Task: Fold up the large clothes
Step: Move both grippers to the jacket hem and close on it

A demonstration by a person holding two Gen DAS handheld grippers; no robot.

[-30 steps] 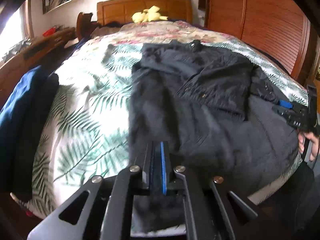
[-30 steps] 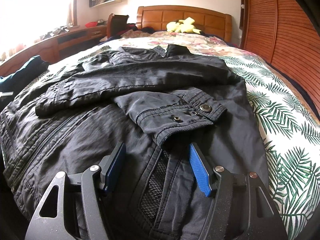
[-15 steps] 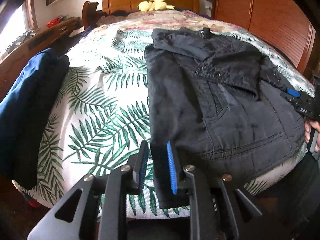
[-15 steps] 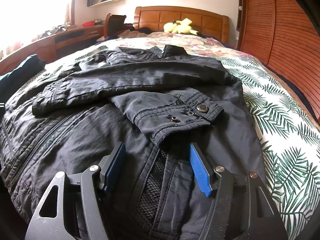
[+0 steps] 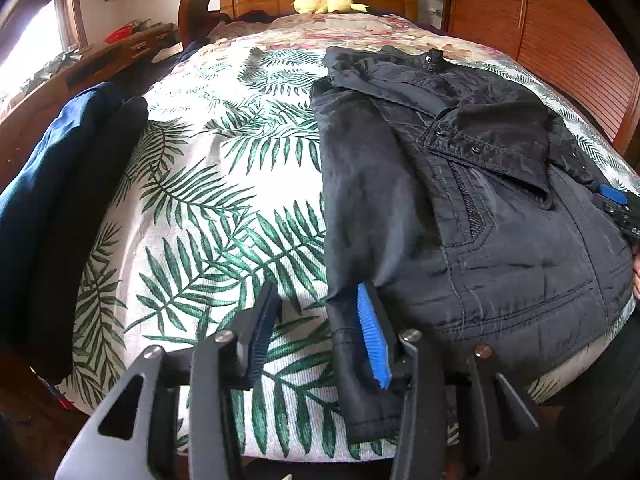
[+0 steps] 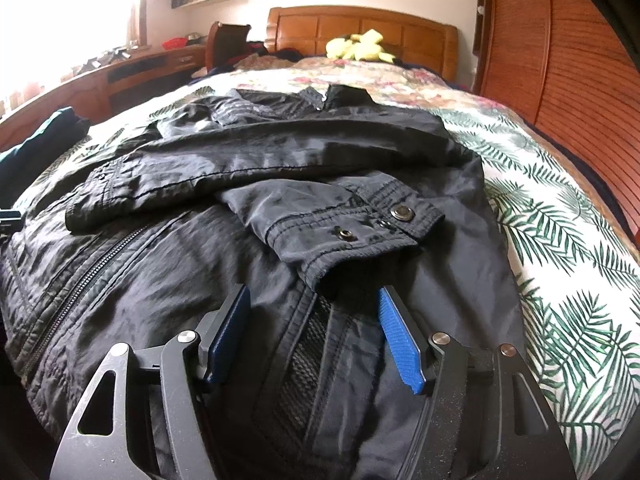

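Jacket spread on bed, sleeves folded across front. Left gripper at 6 o'clock hem corner, jaws opening, cloth beside right pad, unpressed. Right gripper agape over front, gripping nothing. Risk: released hem sliding off edge, undoing fold.

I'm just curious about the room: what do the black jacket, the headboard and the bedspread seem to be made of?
Black jacket: probably a thin woven synthetic or waxed cotton, with a faint sheen, fine crinkles and metal snaps on the cuff.
Headboard: wood, by its grain and warm orange-brown glossy panels.
Bedspread: likely a cotton weave, matte and finely ribbed, printed with green palm leaves.
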